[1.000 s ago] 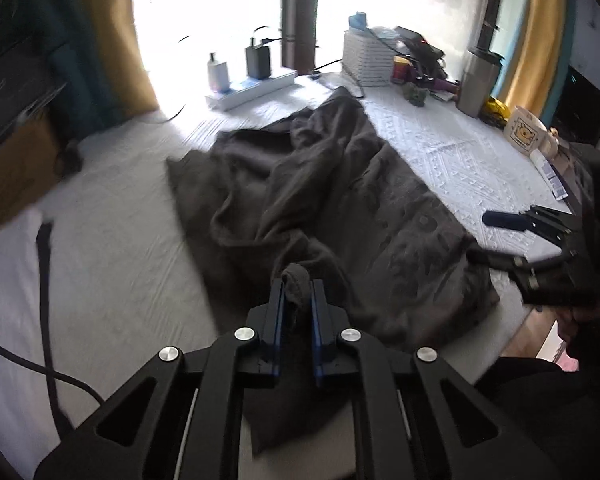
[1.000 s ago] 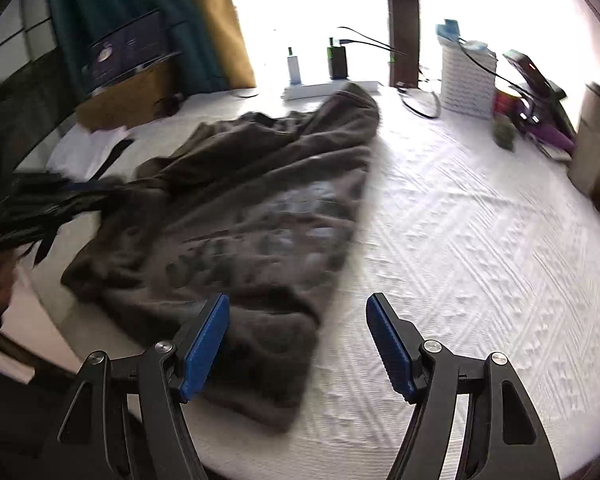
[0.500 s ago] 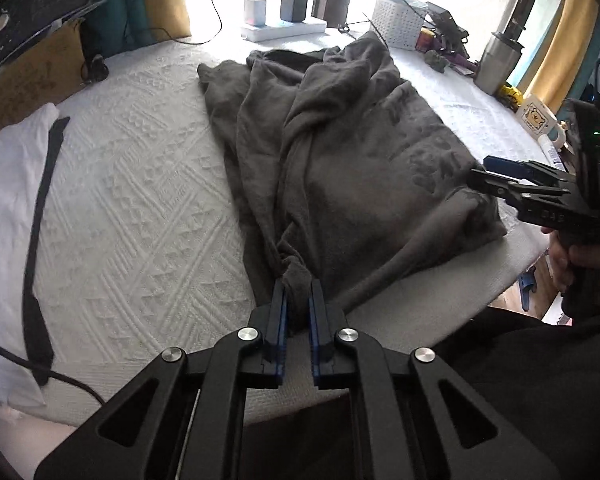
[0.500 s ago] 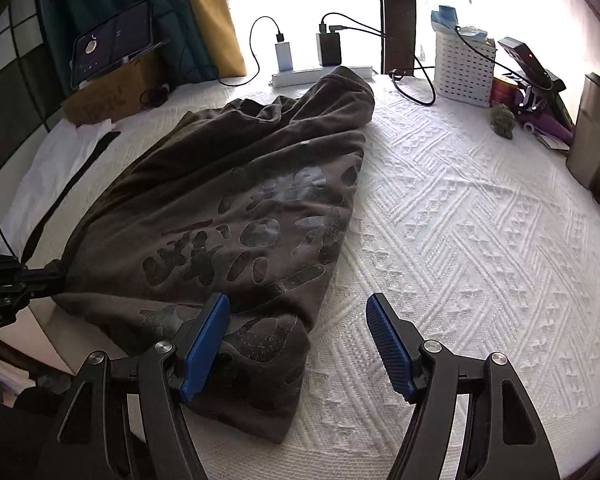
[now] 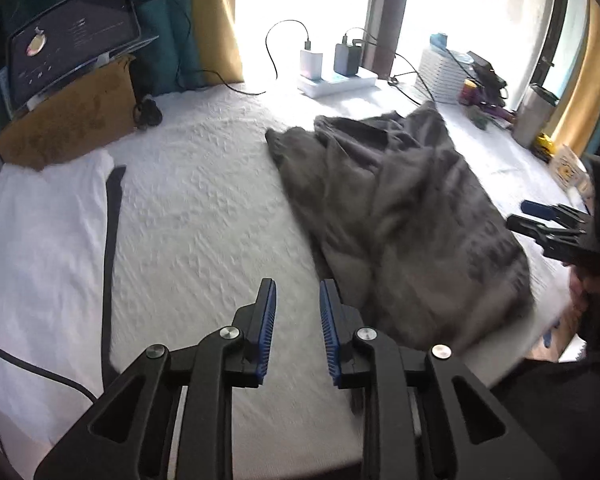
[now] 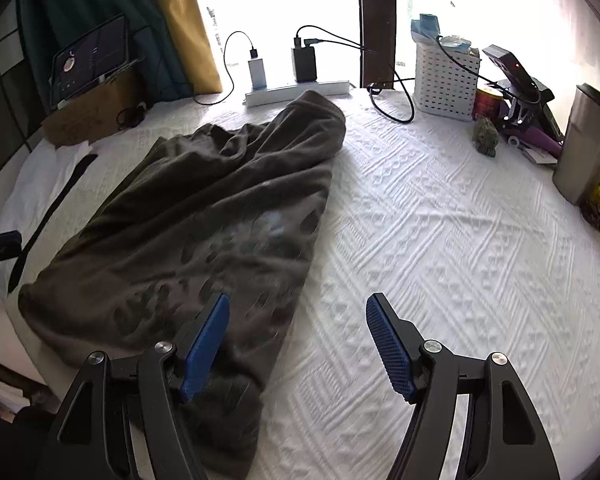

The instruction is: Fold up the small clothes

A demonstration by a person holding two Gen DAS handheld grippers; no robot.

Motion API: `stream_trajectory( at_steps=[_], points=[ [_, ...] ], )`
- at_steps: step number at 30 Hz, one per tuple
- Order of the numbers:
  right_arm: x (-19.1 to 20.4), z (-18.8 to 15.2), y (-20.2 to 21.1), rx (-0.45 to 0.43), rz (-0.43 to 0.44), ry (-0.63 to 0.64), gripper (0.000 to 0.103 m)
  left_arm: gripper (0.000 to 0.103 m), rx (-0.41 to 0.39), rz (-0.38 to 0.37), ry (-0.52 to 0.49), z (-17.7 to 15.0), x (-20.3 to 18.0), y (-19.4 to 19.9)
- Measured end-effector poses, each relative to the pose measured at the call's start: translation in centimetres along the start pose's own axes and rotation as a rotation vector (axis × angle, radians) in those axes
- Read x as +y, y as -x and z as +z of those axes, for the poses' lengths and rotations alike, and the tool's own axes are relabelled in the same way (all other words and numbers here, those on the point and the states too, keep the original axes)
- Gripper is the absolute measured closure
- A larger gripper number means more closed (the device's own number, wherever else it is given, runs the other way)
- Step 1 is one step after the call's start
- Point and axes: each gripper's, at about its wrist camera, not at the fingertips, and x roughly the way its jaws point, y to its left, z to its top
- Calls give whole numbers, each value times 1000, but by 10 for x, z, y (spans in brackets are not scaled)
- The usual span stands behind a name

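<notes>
Grey-brown and rumpled, the soft knit garment with a faint dark print (image 6: 204, 216) lies bunched on the white textured table cover (image 6: 440, 232), nearer the left half in the right wrist view. Its long axis runs from the near table edge away toward the window, narrowing to a point that almost touches the white power strip with chargers (image 6: 296, 92) at the far end.

The left gripper (image 5: 298, 312) hovers just beside the garment's near-left edge — jaws narrowly parted, nothing between them. The right gripper (image 6: 298, 344) has its jaws spread wide, empty, straddling the garment's near-right edge; one blue pad sits over cloth, the other over bare cover.

By my reading this is the spreading-out stage: no fold made yet, the cloth is twisted and heaped along its left side (sleeves, if any, can't be made out). The next move calls for each gripper to take a near corner and pull the cloth flat — the pinches must catch a single layer, or the bunching will carry into the fold.

Off to the far left lies a white cloth with a black strap (image 5: 40, 248), well apart.
</notes>
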Motion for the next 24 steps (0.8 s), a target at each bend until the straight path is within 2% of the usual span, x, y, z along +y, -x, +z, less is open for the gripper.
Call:
stream_trajectory(
  at_steps=[4,8,13,16,20,24],
  points=[
    [-6,14,-6,-7,3,2,30,69,-23,-43,-36,33,-8,-21],
    [-12,28,-12,-15,-1,-3,30,65,-26,-88,-76,69,-18,-50],
    [-24,44,-24,-25,-15,-32,30,60,-17,-101,-115,104,-26,-84],
    [-32,50,-35,-13,-20,-42,30,60,-6,-104,-110,122,-27,-106],
    [-41,58,-48,2,-24,-49,30,60,20,-154,-105,143,-27,-135],
    [-48,64,-57,3,-24,-48,30,60,57,-149,-120,157,-29,-164]
  ],
)
